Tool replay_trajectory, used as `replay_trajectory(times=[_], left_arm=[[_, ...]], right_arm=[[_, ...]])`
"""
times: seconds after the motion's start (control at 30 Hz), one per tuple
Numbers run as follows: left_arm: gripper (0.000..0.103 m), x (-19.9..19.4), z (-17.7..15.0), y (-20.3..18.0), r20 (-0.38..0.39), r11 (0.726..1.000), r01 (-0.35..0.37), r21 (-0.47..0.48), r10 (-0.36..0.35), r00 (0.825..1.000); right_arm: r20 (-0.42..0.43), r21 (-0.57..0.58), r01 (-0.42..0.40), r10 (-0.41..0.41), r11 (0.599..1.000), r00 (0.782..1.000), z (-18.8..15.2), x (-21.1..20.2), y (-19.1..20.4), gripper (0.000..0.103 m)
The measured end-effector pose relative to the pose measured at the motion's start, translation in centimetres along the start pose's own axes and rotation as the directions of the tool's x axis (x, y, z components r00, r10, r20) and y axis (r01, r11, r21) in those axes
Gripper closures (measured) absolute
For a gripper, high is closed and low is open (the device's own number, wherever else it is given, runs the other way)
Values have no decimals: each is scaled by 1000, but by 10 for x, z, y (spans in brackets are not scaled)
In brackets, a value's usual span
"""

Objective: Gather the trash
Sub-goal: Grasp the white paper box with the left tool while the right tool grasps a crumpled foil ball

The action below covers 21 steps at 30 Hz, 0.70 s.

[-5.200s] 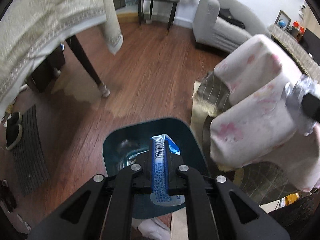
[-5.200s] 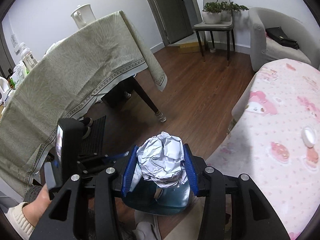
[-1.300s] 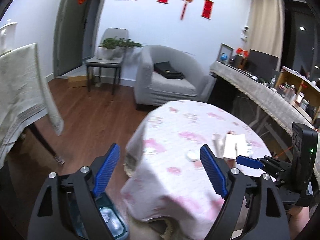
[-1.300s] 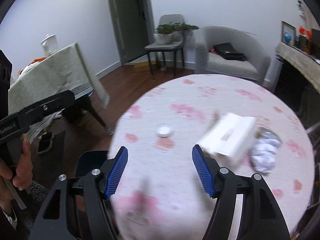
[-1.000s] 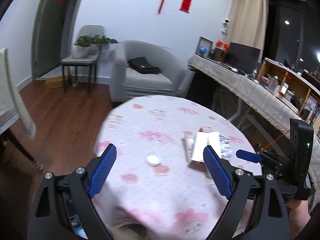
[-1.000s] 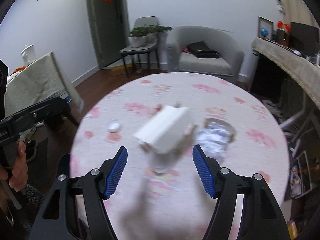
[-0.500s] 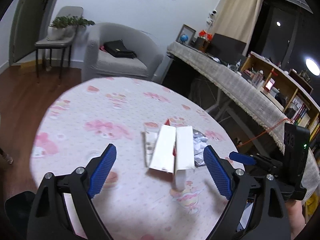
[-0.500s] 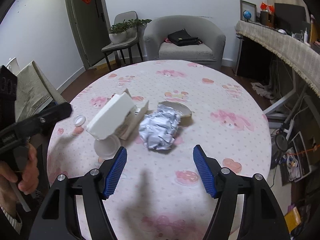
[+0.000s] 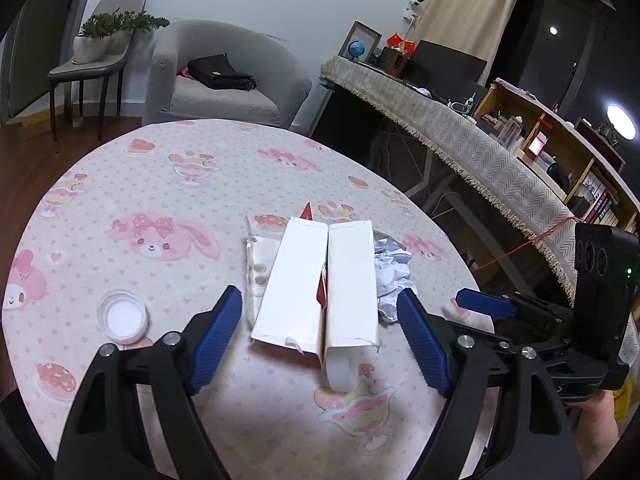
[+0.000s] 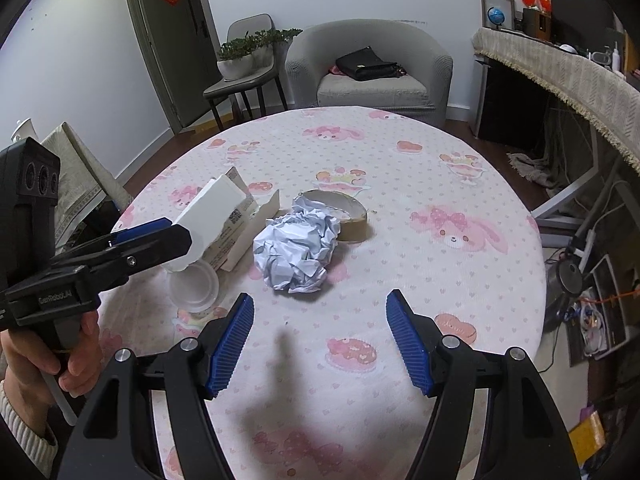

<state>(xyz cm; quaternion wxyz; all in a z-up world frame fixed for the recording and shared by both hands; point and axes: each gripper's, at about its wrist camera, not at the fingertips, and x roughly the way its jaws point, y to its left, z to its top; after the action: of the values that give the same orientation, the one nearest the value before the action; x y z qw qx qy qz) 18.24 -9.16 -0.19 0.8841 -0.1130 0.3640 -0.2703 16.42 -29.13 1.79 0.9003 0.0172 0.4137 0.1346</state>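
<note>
Both grippers now over table, off bin. Left gripper (image 9: 320,316) narrowing, straddles white carton (image 9: 316,284), untouched: light, crushable; grip flat sides. Right gripper (image 10: 320,336) gapes empty near paper ball (image 10: 298,250).

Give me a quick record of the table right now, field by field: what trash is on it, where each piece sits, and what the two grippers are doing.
surface: round table with pink cartoon cloth
white carton: lying opened, near table middle
crumpled paper ball: beside the carton, touching the tape roll
tape roll: behind the paper ball
small white lid: alone, apart from the carton
left gripper: open, jaws just closing in, carton ahead between them, not touched
right gripper: open, empty, short of the paper ball
</note>
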Motion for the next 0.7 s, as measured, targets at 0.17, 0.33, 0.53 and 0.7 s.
replay_trajectory(times=[0.17, 0.33, 0.53, 0.7], left_arm=[[29, 4, 0, -1, -10, 1000, 6, -5, -6, 1000], [36, 3, 1, -1, -13, 1000, 17, -11, -17, 1000], [43, 5, 1, 1, -21, 999, 33, -16, -34, 999], [44, 3, 1, 0, -16, 999, 39, -10, -39, 999]], right_arm=[[-2, 9, -7, 7, 1000, 1000, 3, 4, -2, 33], [-4, 4, -13, 13, 1000, 1000, 5, 7, 1, 33], [-6, 1, -25, 25, 1000, 1000, 7, 13, 4, 33], [-5, -1, -35, 35, 999, 999, 9, 17, 7, 33]])
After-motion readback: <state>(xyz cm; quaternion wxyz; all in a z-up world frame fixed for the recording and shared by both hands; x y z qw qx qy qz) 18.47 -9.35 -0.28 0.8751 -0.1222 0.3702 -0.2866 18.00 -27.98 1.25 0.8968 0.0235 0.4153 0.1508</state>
